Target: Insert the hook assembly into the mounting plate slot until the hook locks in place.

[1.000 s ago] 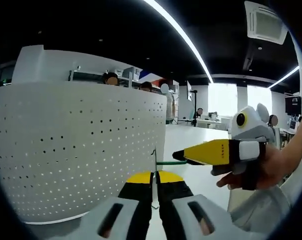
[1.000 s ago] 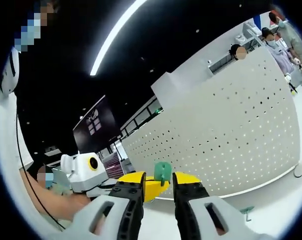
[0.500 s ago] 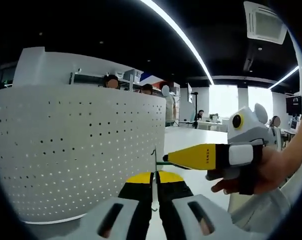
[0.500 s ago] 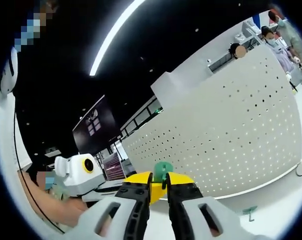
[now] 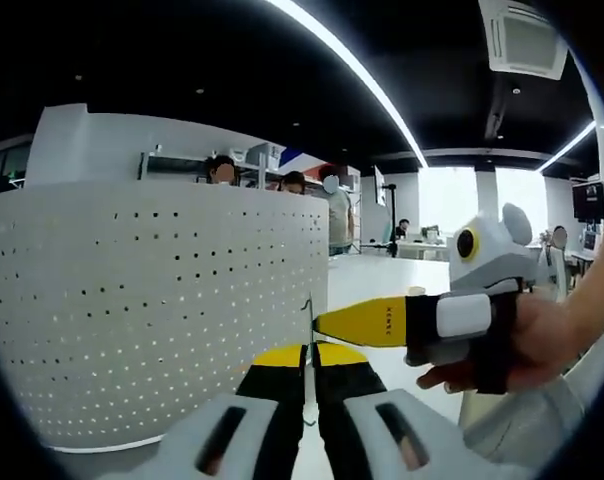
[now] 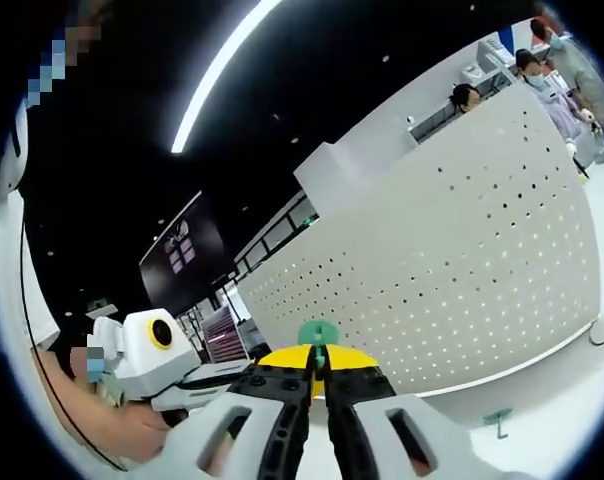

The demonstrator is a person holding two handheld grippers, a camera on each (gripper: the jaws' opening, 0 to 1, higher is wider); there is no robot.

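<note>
- Left gripper view: my left gripper (image 5: 305, 372) had its jaws pressed shut on the thin mounting plate (image 5: 308, 325), held edge-on. The right gripper (image 5: 327, 324) came in from the right, its tip touching the plate.
- Right gripper view: my right gripper's jaws pinched the small green hook (image 6: 318, 334). I judged it light, stiff plastic, best gripped low at its base.
</note>
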